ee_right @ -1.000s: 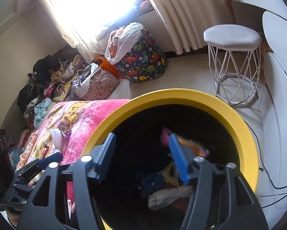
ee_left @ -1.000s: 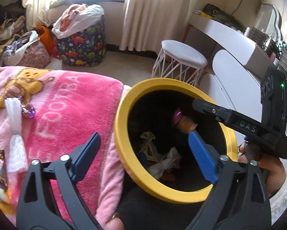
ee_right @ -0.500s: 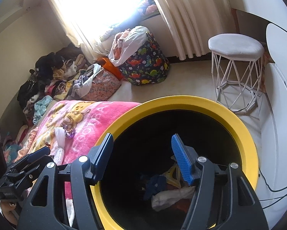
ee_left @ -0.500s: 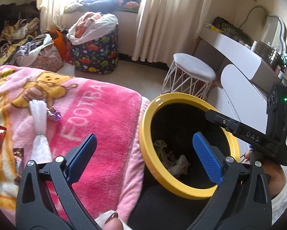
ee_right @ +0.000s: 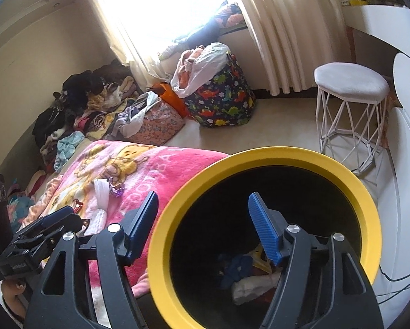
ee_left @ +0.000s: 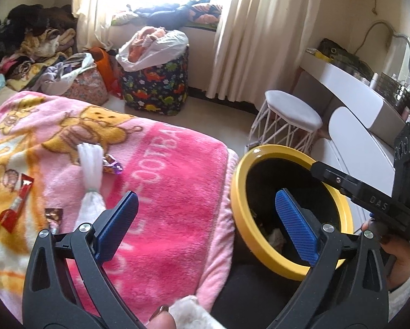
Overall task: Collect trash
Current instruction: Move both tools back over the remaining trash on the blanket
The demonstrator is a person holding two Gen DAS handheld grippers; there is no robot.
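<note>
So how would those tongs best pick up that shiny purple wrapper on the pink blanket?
Grip the purple wrapper by its crumpled raised end, coming from above. It lies on the soft pink blanket, touching the white tissue, so close across its far edge, away from the tissue. The left tongs, open, look nearest.

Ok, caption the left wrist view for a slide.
Open left gripper hovers between pink blanket strewn with wrappers and yellow-rimmed trash bin.
</note>
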